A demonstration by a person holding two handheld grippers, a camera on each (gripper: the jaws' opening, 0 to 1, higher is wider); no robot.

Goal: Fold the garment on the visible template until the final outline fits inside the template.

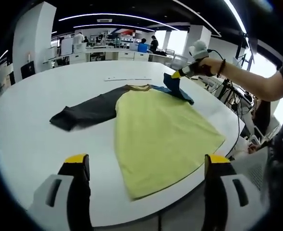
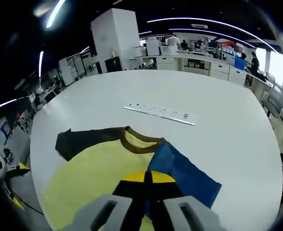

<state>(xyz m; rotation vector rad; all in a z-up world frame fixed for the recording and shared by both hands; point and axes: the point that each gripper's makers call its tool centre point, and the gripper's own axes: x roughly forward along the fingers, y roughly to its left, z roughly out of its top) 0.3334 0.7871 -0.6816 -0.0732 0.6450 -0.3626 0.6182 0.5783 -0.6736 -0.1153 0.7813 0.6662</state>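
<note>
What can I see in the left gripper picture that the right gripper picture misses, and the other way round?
The left gripper view shows the person's hand holding the right gripper, and the left gripper with its jaws wide apart. The right gripper view shows a long white strip lying beyond the collar, and the right gripper's jaws closed on the blue sleeve. Both show the yellow shirt with dark sleeve on the round white table.

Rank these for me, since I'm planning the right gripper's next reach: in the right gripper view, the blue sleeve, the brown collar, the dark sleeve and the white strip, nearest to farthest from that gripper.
1. Blue sleeve: pinched in the right gripper.
2. Brown collar: just ahead.
3. Dark sleeve: ahead-left.
4. White strip: farthest, on bare table.
</note>
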